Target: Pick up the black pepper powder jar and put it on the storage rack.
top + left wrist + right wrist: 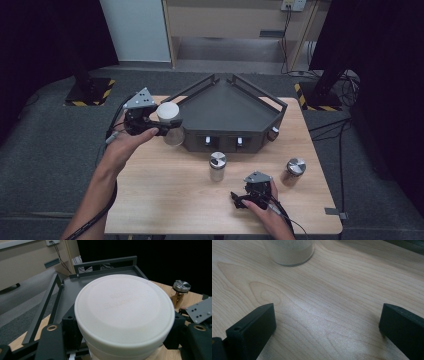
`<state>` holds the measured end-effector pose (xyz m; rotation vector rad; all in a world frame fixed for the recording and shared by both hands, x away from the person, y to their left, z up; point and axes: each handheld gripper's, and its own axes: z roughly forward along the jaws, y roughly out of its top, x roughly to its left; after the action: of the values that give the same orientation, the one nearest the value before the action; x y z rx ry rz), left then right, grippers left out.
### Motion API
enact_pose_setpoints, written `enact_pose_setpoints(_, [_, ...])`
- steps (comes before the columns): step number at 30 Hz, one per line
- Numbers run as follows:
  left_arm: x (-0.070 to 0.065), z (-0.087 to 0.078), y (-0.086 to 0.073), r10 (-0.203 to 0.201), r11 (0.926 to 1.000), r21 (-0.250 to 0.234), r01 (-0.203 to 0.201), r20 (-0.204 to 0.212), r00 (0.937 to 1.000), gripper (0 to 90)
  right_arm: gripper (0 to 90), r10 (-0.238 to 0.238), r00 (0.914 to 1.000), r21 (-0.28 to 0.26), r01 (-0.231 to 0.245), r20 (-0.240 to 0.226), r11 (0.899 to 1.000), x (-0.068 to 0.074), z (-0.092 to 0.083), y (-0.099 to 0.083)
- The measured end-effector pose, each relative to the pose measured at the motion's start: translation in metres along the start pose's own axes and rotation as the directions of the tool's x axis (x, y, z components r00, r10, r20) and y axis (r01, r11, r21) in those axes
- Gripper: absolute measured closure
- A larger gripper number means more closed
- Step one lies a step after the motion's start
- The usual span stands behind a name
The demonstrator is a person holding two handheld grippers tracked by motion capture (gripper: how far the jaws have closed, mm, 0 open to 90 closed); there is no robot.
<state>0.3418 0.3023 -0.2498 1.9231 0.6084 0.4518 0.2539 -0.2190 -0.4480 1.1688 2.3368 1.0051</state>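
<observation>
My left gripper (166, 130) is shut on a clear jar with a wide white lid (168, 112) and holds it off the table at the left corner of a dark grey rack (227, 112). In the left gripper view the white lid (125, 315) sits between the two black jaws, with the rack (100, 277) behind it. My right gripper (240, 199) rests low near the table's front edge. Its jaws (327, 317) stand wide open over bare wood with nothing between them. A metal-lidded jar (217, 166) stands just beyond it, and its base (289, 252) shows in the right gripper view.
A second metal-lidded jar (295, 171) stands at the right of the wooden table (165, 200), also seen as the metal-lidded jar (181, 290) in the left gripper view. The rack has raised rails and takes up the table's far middle.
</observation>
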Motion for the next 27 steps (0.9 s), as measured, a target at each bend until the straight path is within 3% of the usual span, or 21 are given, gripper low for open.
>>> enact_pose_setpoints(10, [0.011,0.011,0.017,0.005,0.9998,-0.021,-0.005,0.009,0.9999,32.6,1.0,0.000,1.0000,-0.001,0.000,-0.001,1.000,0.000,0.000,0.000])
enact_pose_setpoints(27, [0.029,0.039,0.029,-0.004,0.9998,-0.017,0.004,0.013,0.9999,32.6,1.0,-0.003,1.0000,-0.001,0.003,0.000,1.000,0.000,0.000,0.000])
